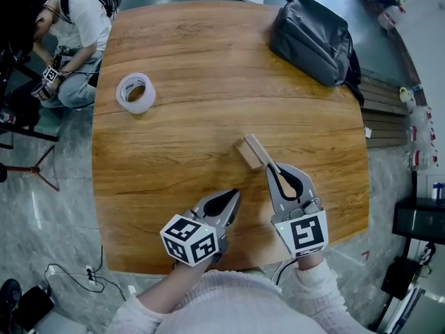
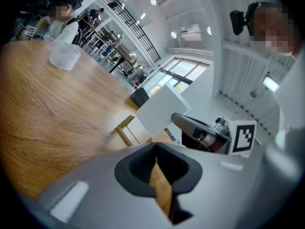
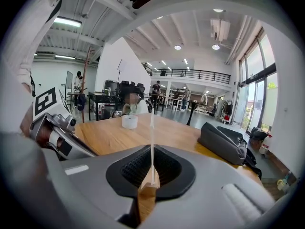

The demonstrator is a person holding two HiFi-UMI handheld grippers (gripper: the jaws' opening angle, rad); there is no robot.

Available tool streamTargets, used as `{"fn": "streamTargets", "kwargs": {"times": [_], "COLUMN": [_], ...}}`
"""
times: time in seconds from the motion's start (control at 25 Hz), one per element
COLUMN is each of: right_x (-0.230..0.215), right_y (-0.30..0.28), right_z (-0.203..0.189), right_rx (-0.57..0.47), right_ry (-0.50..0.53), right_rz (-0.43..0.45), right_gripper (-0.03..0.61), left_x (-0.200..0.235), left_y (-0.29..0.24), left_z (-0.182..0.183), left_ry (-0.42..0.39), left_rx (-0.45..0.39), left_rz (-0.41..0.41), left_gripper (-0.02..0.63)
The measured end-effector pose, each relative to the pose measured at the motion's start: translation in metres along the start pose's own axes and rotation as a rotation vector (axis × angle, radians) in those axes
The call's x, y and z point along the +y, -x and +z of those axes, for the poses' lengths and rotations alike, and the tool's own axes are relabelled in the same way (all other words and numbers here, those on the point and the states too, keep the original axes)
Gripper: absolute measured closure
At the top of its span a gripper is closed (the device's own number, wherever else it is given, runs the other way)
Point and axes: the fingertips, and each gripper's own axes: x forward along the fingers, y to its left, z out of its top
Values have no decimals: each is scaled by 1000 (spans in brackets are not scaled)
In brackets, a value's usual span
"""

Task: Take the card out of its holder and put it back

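A roll of tape lies on the wooden tabletop well ahead of the left hand-held gripper and off to its left. A grey bag sits well ahead of the right hand-held gripper, slightly to its right. Neither is close to the jaws. Past the far left edge of the tabletop, a seated person bends over their own work.

The small wooden holder rests on the tabletop right at the tip of the right hand-held gripper. From the left hand-held gripper it is ahead and to the right. The white card stands upright with its lower edge at the holder, which shows as a wooden block between the right jaws. Whether the card sits fully in the slot cannot be told. In the left gripper view the card shows as a flat white sheet above the holder's frame.

The right hand-held gripper is pinched on the card, seen edge-on between its jaws. Its body slants forward and slightly left from the person's hand. The left hand-held gripper has its jaws drawn together with only a sliver of tabletop showing between them and nothing held. It lies low just beside the right one, angled toward the holder but apart from it.
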Motion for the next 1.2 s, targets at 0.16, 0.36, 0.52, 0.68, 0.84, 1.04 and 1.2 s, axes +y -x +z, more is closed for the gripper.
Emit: {"fn": "streamTargets", "kwargs": {"times": [0.16, 0.36, 0.52, 0.68, 0.84, 1.04, 1.2], "right_x": [2, 2, 3, 4, 3, 4, 5], "right_y": [0, -5, -9, -12, -18, -22, -23], "right_z": [-5, -10, -15, -25, -33, -41, -47], "right_rx": [9, 24, 39, 64, 78, 98, 119], "right_ry": [3, -5, -5, -52, -52, -61, -53], "right_rz": [9, 12, 14, 5, 6, 5, 0], "right_gripper": [571, 571, 571, 571, 571, 571, 571], "left_x": [0, 3, 5, 8, 10, 10, 10], "left_y": [0, 0, 1, 1, 0, -2, -2], "left_z": [-2, 0, 0, -1, -3, -3, -2], "left_ry": [4, 8, 13, 20, 27, 40, 46], "left_rx": [0, -3, -4, -3, 3, 2, -2], "left_rz": [-1, 5, 13, 15, 16, 11, 7], "left_gripper": [606, 606, 606, 606, 606, 606, 606]}}
